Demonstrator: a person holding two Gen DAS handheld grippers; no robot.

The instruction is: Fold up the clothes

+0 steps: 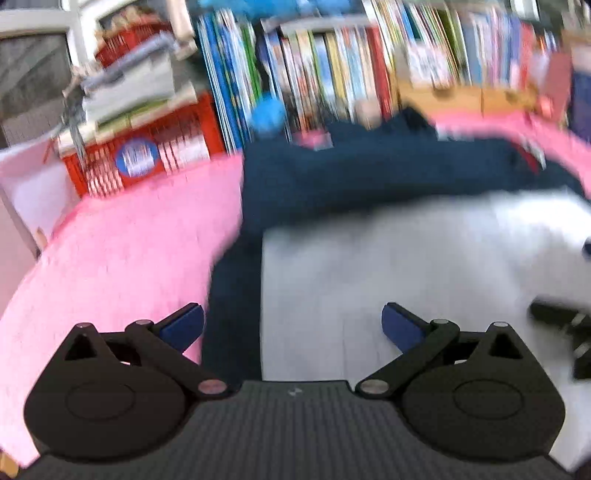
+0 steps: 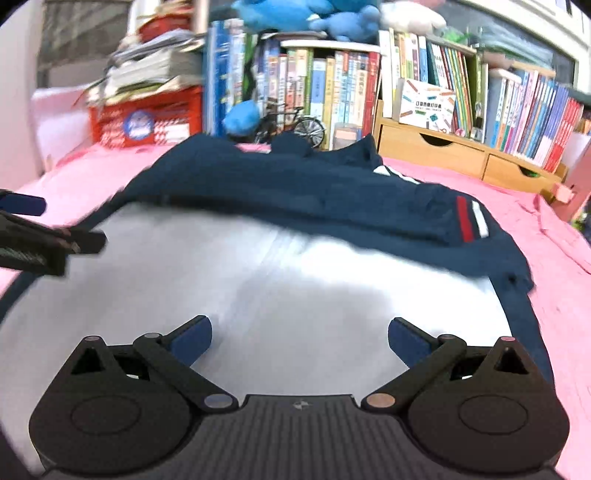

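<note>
A navy and white garment (image 2: 295, 206) lies spread on the pink bed cover (image 2: 554, 295). Its white part (image 2: 277, 280) faces me and its navy part, with a red and white stripe (image 2: 471, 221), is bunched toward the far side. My right gripper (image 2: 300, 338) hangs open over the white part, holding nothing. The left wrist view is blurred; there my left gripper (image 1: 291, 325) stands open above the garment's (image 1: 332, 177) left edge, where navy meets white (image 1: 369, 277). The left gripper (image 2: 37, 229) also shows at the left edge of the right wrist view.
A bookshelf full of books (image 2: 351, 85) lines the far side, with wooden drawers (image 2: 432, 147), a small model bicycle (image 2: 291, 123), blue plush toys (image 2: 306, 14) and a red crate (image 2: 144, 118) with stacked papers. Pink cover (image 1: 110, 251) extends left of the garment.
</note>
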